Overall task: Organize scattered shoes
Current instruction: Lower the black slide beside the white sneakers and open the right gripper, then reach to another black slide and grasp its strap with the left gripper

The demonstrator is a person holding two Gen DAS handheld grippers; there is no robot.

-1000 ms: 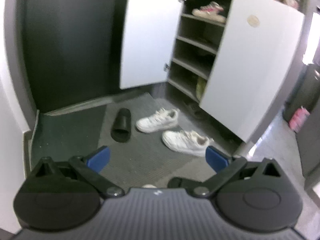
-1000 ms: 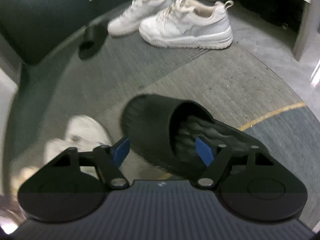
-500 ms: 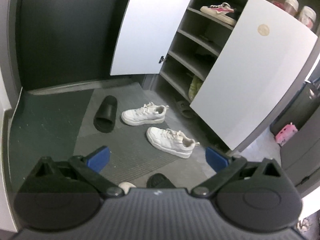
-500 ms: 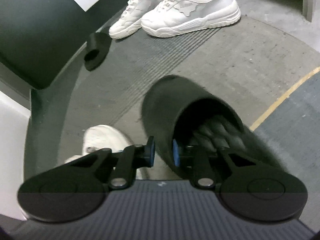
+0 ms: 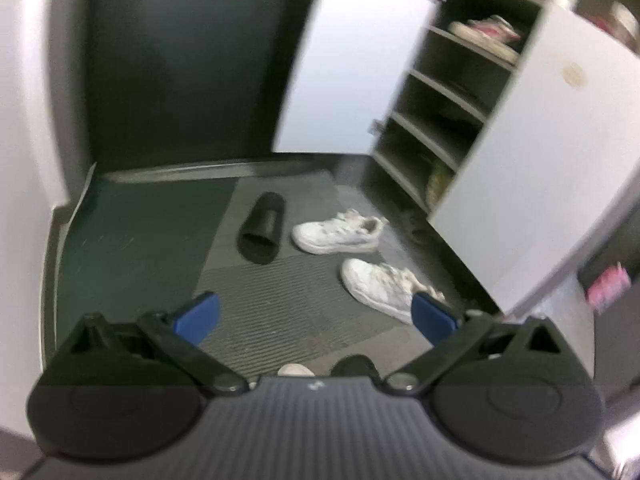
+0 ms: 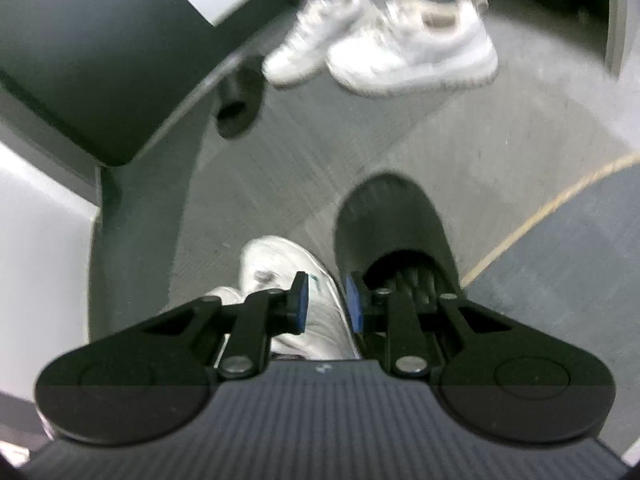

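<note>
My right gripper (image 6: 326,304) holds a black slipper (image 6: 392,224) by the left wall of its strap. One finger sits inside the slipper's mouth, and the narrow jaws are opening slightly. The slipper hangs clear of the mat and its toe (image 5: 354,364) shows at the bottom of the left wrist view. Its mate, a second black slipper (image 5: 260,232) (image 6: 236,108), lies on the mat. Beside it lie two white sneakers (image 5: 336,232) (image 5: 384,288). My left gripper (image 5: 316,316) is open and holds nothing, high above the mat.
A shoe cabinet (image 5: 440,92) stands at the right with both white doors (image 5: 352,60) swung open; a pink-and-white shoe (image 5: 484,32) sits on an upper shelf. A person's white shoe (image 6: 276,264) is under my right gripper. A dark wall panel (image 5: 180,60) closes the back.
The right gripper closed on the slipper's strap wall and rose with it off the mat. The left gripper shifted and rolled, so the cabinet slid right in its view.
</note>
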